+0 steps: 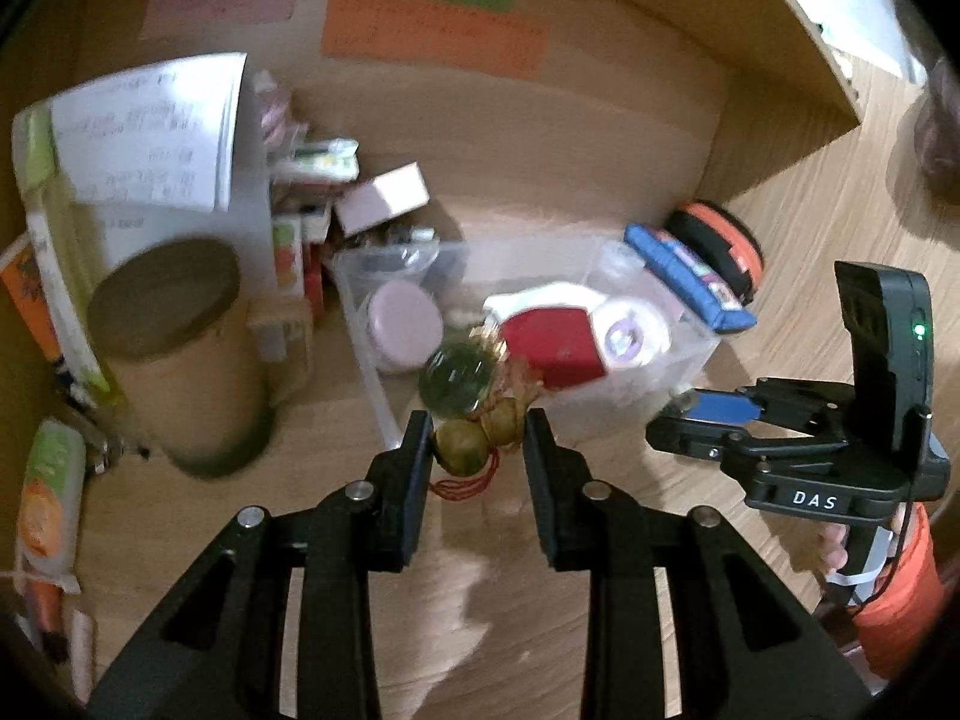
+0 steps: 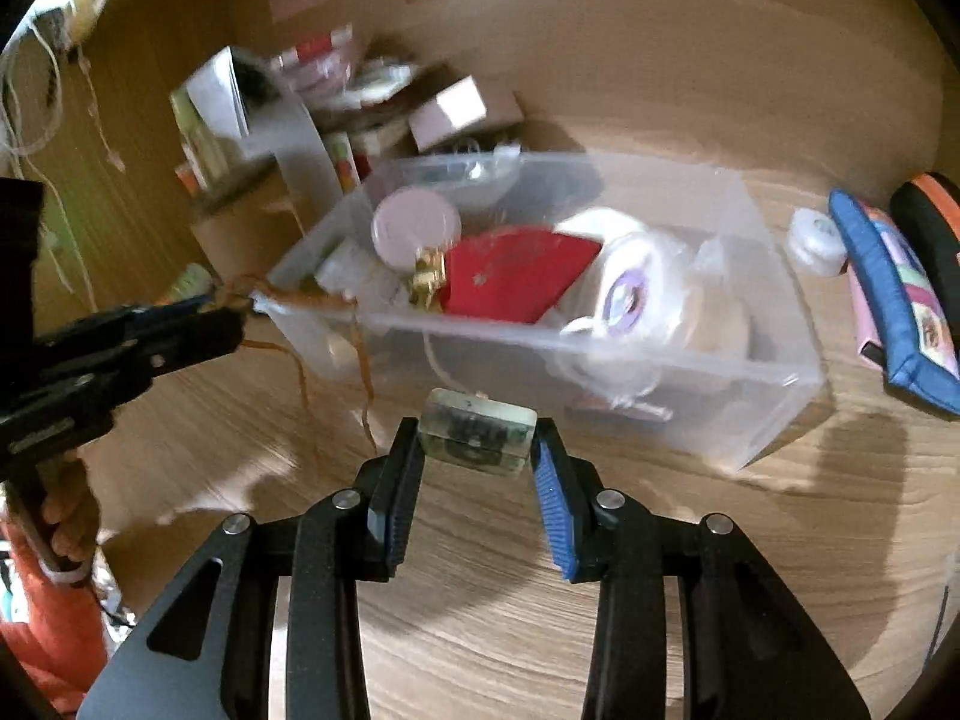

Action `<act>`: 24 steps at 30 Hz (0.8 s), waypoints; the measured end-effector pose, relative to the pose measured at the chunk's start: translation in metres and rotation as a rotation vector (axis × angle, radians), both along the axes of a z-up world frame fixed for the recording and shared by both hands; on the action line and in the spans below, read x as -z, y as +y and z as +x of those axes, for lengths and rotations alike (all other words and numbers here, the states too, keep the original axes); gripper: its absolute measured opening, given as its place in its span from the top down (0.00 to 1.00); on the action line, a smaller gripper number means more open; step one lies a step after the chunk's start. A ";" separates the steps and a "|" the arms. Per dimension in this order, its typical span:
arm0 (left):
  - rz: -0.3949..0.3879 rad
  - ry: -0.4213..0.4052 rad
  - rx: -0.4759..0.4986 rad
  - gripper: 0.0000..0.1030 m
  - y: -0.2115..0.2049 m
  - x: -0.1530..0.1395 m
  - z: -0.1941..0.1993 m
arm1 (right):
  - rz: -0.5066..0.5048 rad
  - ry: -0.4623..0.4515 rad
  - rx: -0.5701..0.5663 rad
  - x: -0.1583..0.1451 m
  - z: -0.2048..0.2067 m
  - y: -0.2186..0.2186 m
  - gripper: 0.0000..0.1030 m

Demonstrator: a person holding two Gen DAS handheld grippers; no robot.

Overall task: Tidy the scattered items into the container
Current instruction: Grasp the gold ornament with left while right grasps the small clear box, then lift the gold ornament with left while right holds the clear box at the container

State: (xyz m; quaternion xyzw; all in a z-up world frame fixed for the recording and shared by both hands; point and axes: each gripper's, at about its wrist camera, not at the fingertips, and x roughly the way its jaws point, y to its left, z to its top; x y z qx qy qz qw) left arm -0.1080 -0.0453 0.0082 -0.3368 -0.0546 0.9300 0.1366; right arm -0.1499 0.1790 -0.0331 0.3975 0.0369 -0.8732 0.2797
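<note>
On the wooden table, the left gripper point(image 1: 478, 444) pinches a gold charm point(image 1: 480, 435) with red cord, just before the clear plastic box point(image 2: 774, 420) — holding a red fan point(image 2: 516, 273) and tape roll point(image 2: 630, 294). The right gripper point(image 2: 477, 447) clamps a small clear block point(image 2: 478, 429) beside the box's near wall.

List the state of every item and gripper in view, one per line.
left gripper: shut on the ornament
ornament: held at the bin's near edge, not yet dropped in
right gripper: shut on the clear block
clear block: held in front of the bin, still outside it
clear bin: open-topped, partly filled
red fan: spread open, inside the bin
blue pouch: outside the bin, on the table
</note>
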 end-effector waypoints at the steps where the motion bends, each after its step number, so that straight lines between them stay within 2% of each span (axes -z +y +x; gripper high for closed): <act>1: 0.000 0.008 0.002 0.71 0.001 -0.005 -0.001 | -0.004 0.016 -0.001 -0.006 0.002 0.003 0.68; 9: -0.022 0.106 0.034 0.71 0.020 -0.058 -0.016 | -0.024 0.108 -0.014 -0.045 -0.004 0.014 0.68; 13: -0.044 0.117 0.036 0.71 0.027 -0.068 -0.026 | -0.041 0.122 -0.016 -0.056 -0.015 0.016 0.68; 15: -0.051 0.109 0.043 0.71 0.028 -0.063 -0.025 | -0.049 0.125 -0.019 -0.059 -0.018 0.017 0.68; 19: -0.066 0.043 0.067 0.70 0.029 -0.035 -0.013 | -0.057 0.123 -0.040 -0.057 -0.018 0.016 0.68; 23: -0.154 -0.031 0.081 0.65 0.040 0.007 0.001 | -0.055 0.106 -0.046 -0.047 -0.017 0.018 0.68; 24: -0.159 -0.046 0.089 0.58 0.043 0.015 0.003 | -0.058 0.099 -0.046 -0.045 -0.018 0.019 0.68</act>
